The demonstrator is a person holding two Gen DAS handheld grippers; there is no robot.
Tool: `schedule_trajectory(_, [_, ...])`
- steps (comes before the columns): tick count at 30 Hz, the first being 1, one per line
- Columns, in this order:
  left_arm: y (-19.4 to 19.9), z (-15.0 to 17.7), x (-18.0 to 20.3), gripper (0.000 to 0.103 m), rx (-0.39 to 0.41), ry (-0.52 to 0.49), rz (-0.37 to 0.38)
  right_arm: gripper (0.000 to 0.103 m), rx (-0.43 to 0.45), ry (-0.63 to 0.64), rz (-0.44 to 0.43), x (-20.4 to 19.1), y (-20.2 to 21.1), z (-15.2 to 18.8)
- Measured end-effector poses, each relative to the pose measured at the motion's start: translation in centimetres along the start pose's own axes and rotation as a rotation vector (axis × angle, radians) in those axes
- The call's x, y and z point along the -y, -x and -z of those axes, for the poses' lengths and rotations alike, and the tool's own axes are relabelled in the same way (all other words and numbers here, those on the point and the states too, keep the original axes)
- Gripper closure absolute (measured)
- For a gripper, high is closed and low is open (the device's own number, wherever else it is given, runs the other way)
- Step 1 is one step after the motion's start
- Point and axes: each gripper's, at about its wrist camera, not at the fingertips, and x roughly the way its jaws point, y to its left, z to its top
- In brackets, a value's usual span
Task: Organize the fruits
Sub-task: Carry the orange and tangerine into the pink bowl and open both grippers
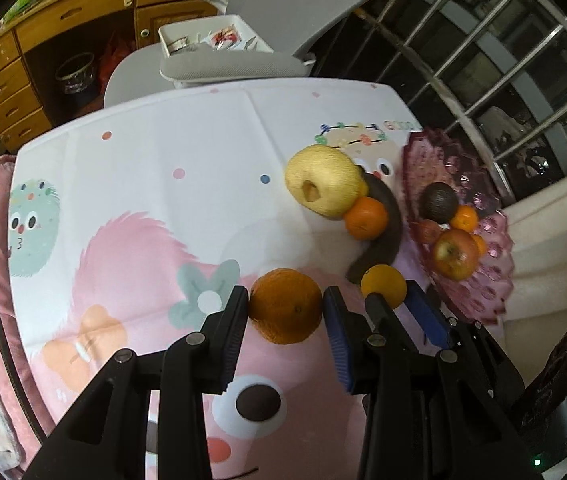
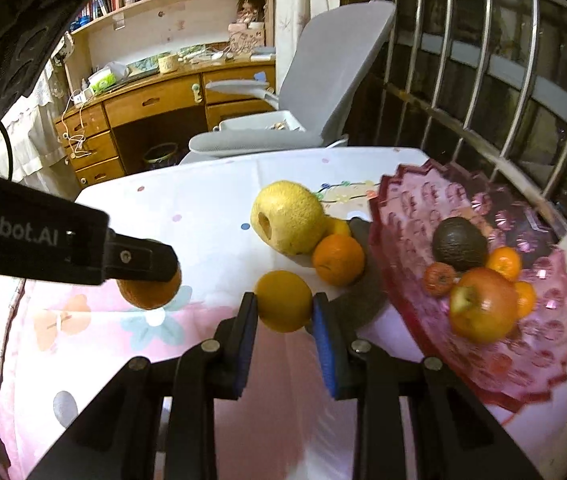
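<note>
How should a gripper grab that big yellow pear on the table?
Grip the big yellow pear across its widest middle, coming from above. Its dimpled end faces the camera and an orange touches its right side, so put the fingers on the bare upper and left-hand flanks, opened wide for the round body.

Open patterned cloth-covered tabletop [image 1: 143, 168] leftward; rightward, crowded by large yellow pear [image 2: 287, 218], apparently touching small orange [image 2: 337, 259], and pink ridged glass bowl [image 2: 415, 204].

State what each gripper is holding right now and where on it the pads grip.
The left gripper holds an orange, pads on its two opposite sides. The right gripper holds a yellow-orange citrus the same way, across its middle.
</note>
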Motion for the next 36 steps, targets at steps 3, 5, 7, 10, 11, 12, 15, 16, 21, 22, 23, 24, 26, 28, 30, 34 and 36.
schedule_trajectory(3, [1.7, 0.7, 0.8, 0.066, 0.018, -0.029, 0.010, 0.076, 0.018, -0.013, 0.011, 0.0, 1.8, 0.3])
schedule_trajectory(5, [2.6, 1.0, 1.6, 0.066, 0.030, -0.049, 0.019, 0.076, 0.033, -0.016, 0.027, 0.0, 3.0, 0.4])
schedule_trajectory(7, [3.5, 1.2, 2.4, 0.066, 0.041, -0.064, 0.027, 0.076, 0.050, -0.023, 0.038, 0.2, 4.4, 0.5])
schedule_trajectory(10, [4.8, 1.4, 3.9, 0.066, 0.056, -0.089, 0.043, 0.076, 0.083, -0.029, 0.057, 0.7, 6.7, 0.2])
schedule_trajectory(11, [5.0, 1.4, 4.3, 0.066, 0.059, -0.094, 0.047, 0.076, 0.090, -0.028, 0.062, 0.8, 7.1, 0.1])
schedule_trajectory(12, [5.3, 1.5, 4.8, 0.066, 0.062, -0.100, 0.052, 0.076, 0.102, -0.028, 0.070, 1.1, 7.8, -0.1])
schedule_trajectory(15, [5.8, 1.5, 6.6, 0.066, 0.068, -0.120, 0.069, 0.076, 0.126, -0.036, 0.089, 2.2, 9.3, -0.6])
schedule_trajectory(16, [5.9, 1.5, 7.0, 0.066, 0.070, -0.123, 0.073, 0.076, 0.131, -0.040, 0.094, 2.7, 9.6, -0.8])
schedule_trajectory(21, [5.4, 1.2, 10.1, 0.066, 0.082, -0.146, 0.089, 0.076, 0.142, -0.057, 0.109, 5.7, 11.3, -1.3])
schedule_trajectory(22, [5.2, 1.1, 10.9, 0.066, 0.083, -0.148, 0.084, 0.076, 0.139, -0.060, 0.108, 6.2, 11.3, -1.4])
schedule_trajectory(23, [4.9, 1.0, 11.4, 0.066, 0.084, -0.147, 0.077, 0.076, 0.134, -0.064, 0.108, 7.2, 11.5, -1.5])
schedule_trajectory(24, [4.6, 1.0, 12.2, 0.066, 0.089, -0.145, 0.064, 0.076, 0.131, -0.062, 0.109, 7.8, 11.5, -1.5])
schedule_trajectory(26, [4.1, 0.9, 13.3, 0.066, 0.103, -0.127, 0.055, 0.076, 0.129, -0.049, 0.099, 9.2, 11.5, -1.5])
schedule_trajectory(28, [3.5, 0.9, 14.3, 0.066, 0.109, -0.105, 0.054, 0.076, 0.115, -0.024, 0.082, 10.9, 11.2, -1.4])
schedule_trajectory(30, [2.6, 0.9, 15.3, 0.066, 0.111, -0.081, 0.046, 0.076, 0.102, -0.011, 0.058, 12.5, 11.0, -1.2])
schedule_trajectory(34, [1.1, 1.3, 17.0, 0.066, 0.120, -0.023, 0.029, 0.076, 0.053, 0.021, 0.004, 15.7, 10.2, -0.6])
schedule_trajectory(36, [0.2, 1.5, 17.9, 0.066, 0.127, -0.005, 0.035, 0.076, 0.028, 0.036, -0.016, 17.1, 9.9, -0.3])
